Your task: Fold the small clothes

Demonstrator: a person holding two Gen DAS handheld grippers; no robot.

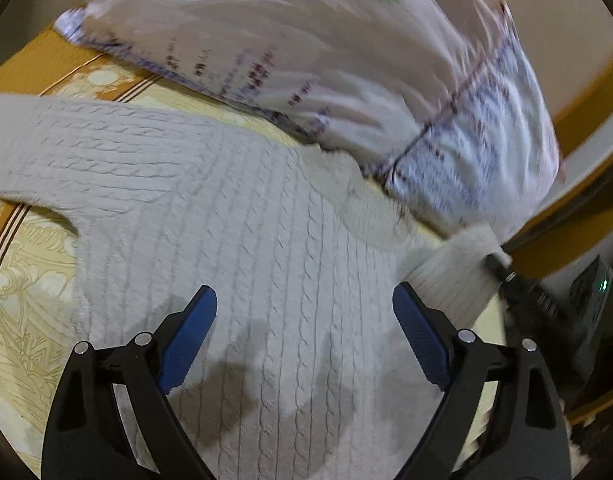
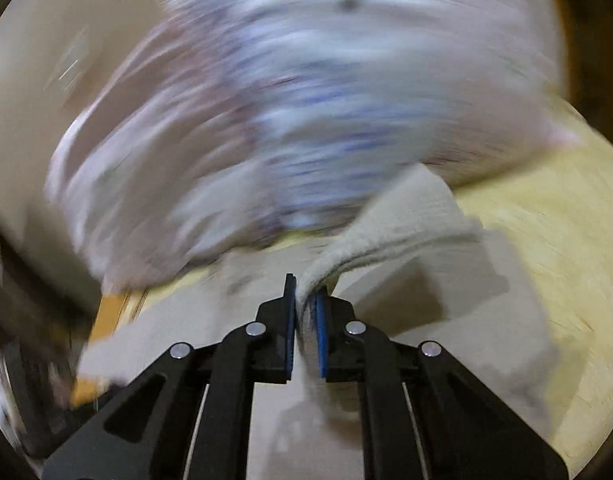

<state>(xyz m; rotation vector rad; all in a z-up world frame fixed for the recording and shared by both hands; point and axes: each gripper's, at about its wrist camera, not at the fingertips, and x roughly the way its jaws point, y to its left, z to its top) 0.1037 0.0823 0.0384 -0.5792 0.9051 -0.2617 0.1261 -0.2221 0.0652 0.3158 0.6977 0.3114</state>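
A white cable-knit sweater [image 1: 242, 232] lies spread on the yellow patterned bed cover [image 1: 22, 320], one sleeve stretched out to the left. My left gripper [image 1: 304, 304] is open and hovers just above the sweater's body, holding nothing. In the left wrist view my right gripper [image 1: 506, 272] shows at the right, at the sweater's other sleeve. In the right wrist view my right gripper [image 2: 305, 292] is shut on a fold of the sweater [image 2: 390, 224] and lifts it off the bed; the picture is blurred by motion.
A large pillow [image 1: 306, 48] with blue and purple print lies just behind the sweater; it also fills the right wrist view [image 2: 290, 112]. The bed's orange-brown border [image 1: 38, 64] runs at the far left. A dark device with a green light [image 1: 594, 300] stands off the bed's right edge.
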